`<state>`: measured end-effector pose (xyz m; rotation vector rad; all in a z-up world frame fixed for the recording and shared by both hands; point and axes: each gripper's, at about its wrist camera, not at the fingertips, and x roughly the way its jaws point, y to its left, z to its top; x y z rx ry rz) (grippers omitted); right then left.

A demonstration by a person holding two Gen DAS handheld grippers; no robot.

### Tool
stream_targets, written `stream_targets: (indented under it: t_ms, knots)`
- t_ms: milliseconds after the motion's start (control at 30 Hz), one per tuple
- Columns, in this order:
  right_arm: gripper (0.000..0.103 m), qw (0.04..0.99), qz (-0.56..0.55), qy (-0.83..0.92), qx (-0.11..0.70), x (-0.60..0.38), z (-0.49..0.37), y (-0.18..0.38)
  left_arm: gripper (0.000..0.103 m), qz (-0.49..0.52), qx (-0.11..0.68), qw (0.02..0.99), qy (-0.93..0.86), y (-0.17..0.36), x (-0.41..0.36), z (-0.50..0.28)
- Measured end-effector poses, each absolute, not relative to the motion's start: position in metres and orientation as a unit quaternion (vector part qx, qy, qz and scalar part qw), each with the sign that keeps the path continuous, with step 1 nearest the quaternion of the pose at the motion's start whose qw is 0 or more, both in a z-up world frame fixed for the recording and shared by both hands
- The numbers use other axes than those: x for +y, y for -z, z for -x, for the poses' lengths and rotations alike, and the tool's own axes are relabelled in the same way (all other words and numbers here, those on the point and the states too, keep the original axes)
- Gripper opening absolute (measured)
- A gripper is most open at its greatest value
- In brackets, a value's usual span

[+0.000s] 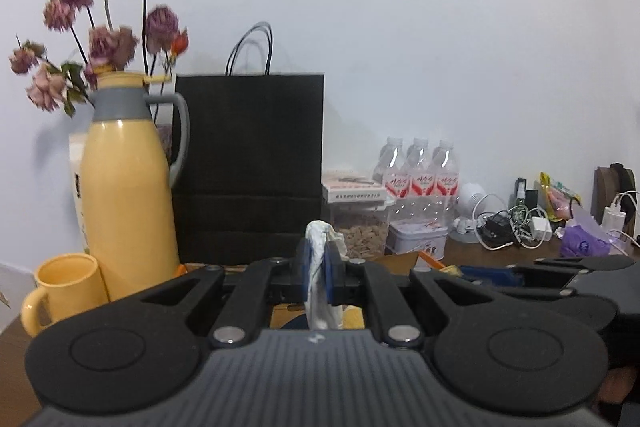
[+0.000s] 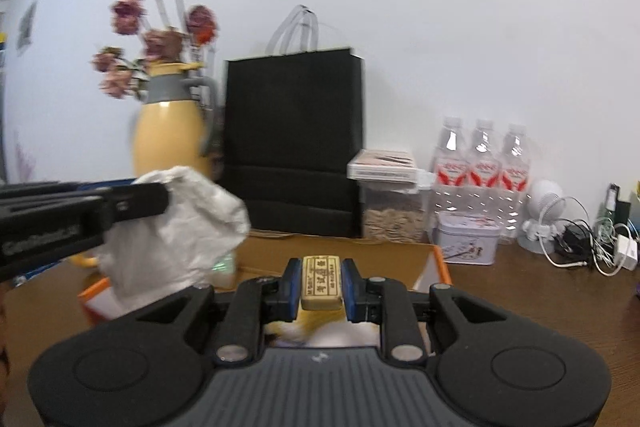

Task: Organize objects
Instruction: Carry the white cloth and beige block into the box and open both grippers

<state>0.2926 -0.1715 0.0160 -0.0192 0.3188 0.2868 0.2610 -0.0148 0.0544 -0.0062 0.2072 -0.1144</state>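
- A tall yellow thermos jug with a grey collar (image 1: 128,183) stands at the far left of the brown wooden counter (image 2: 520,307), with dried pink flowers (image 1: 100,23) behind it.
- The left hand-held gripper (image 1: 319,273) is clamped shut on a crumpled white plastic bag (image 1: 322,267), held above the counter.
- A black paper shopping bag (image 2: 294,143) stands against the white wall.
- An open orange-edged cardboard box (image 2: 340,255) lies below both grippers.
- The right hand-held gripper (image 2: 321,285) grips a small beige rectangular eraser with printed characters (image 2: 321,281) over the box.
- Three clear water bottles (image 2: 484,163) stand to the right.
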Motion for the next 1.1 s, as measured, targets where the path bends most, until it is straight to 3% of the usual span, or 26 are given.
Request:
stream_targets:
  t_ms: [400,500,567,600,633,700,733,833,1100]
  knots:
    - [0.020,0.971,0.005,-0.141,0.195,-0.192,-0.359,0.002,0.009,0.010,0.160,0.986,0.052,-0.025,-0.003,-0.325]
    - [0.020,0.969,0.009,-0.151,0.197,-0.188,-0.365,0.003,0.015,0.009,0.161,0.986,0.048,-0.022,-0.001,-0.327]
    - [0.029,0.967,0.010,-0.159,0.198,-0.187,-0.367,0.003,0.040,0.013,0.158,0.986,0.043,-0.022,0.001,-0.327]
    - [0.043,0.967,0.009,-0.163,0.197,-0.187,-0.367,0.003,0.058,0.014,0.153,0.987,0.038,-0.022,0.002,-0.325]
    - [0.062,0.966,0.006,-0.167,0.197,-0.188,-0.366,0.003,0.068,0.013,0.146,0.989,0.033,-0.022,0.003,-0.324]
    - [0.078,0.966,0.006,-0.168,0.195,-0.188,-0.363,0.003,0.086,0.010,0.139,0.990,0.028,-0.022,0.003,-0.323]
    - [0.086,0.967,0.007,-0.167,0.195,-0.188,-0.363,0.003,0.103,0.011,0.137,0.990,0.024,-0.023,0.004,-0.322]
    - [0.102,0.968,0.006,-0.161,0.192,-0.189,-0.360,0.002,0.103,0.015,0.123,0.992,0.010,-0.024,0.005,-0.317]
    - [0.103,0.971,0.007,-0.160,0.180,-0.190,-0.349,-0.003,0.103,0.025,0.116,0.993,0.011,-0.031,0.006,-0.308]
